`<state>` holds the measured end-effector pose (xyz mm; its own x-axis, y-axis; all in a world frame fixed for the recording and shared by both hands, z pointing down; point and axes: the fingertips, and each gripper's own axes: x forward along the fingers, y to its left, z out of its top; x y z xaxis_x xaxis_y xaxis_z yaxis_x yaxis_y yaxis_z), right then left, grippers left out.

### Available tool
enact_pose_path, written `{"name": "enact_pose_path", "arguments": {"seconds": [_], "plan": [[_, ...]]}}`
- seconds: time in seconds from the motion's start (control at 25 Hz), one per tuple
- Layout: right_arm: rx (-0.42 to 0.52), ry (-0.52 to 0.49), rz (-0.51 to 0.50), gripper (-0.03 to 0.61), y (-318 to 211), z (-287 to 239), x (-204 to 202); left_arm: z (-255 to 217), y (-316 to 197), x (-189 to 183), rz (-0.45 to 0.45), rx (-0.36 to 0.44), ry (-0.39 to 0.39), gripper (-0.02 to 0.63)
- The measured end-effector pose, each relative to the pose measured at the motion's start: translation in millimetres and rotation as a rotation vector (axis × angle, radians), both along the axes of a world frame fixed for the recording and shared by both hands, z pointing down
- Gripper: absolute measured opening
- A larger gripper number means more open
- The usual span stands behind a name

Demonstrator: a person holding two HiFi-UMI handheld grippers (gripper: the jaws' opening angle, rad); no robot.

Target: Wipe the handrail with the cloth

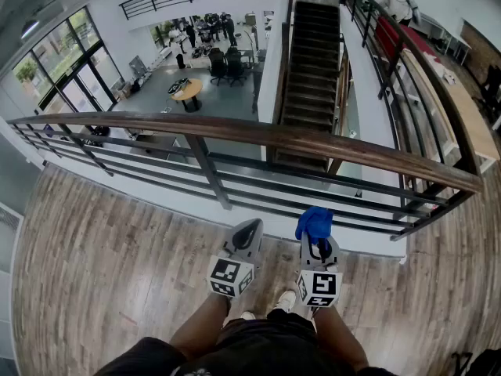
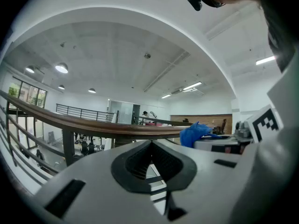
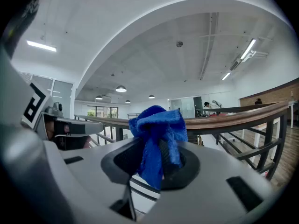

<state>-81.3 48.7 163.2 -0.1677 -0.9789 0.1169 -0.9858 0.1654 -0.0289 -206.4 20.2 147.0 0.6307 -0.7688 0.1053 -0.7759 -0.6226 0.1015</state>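
A brown wooden handrail (image 1: 258,135) runs across the head view from left to right, on dark metal posts. A bunched blue cloth (image 1: 315,222) sticks out of my right gripper (image 1: 317,245), which is shut on it and held below and short of the rail. In the right gripper view the cloth (image 3: 156,125) fills the jaws, with the handrail (image 3: 233,118) beyond. My left gripper (image 1: 249,229) hangs beside the right one, shut with nothing in it. Its own view shows the handrail (image 2: 93,125) ahead and the cloth (image 2: 194,134) at the right.
Horizontal metal bars (image 1: 235,182) fill the railing below the rail. Behind it is an open drop to a lower floor and a staircase (image 1: 309,53). I stand on wood-plank flooring (image 1: 94,265); the person's legs and shoes (image 1: 286,300) are under the grippers.
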Motion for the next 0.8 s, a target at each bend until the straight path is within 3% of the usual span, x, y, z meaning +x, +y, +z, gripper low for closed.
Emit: {"name": "enact_pose_path", "arguments": {"seconds": [0.4, 0.8], "plan": [[0.014, -0.012, -0.074, 0.103, -99, -16, -5, -19, -88, -21, -0.102, 0.022, 0.017, 0.005], [0.038, 0.025, -0.15, 0.103, -213, -54, -108, -52, -197, -105, -0.149, 0.075, 0.03, 0.005]]}}
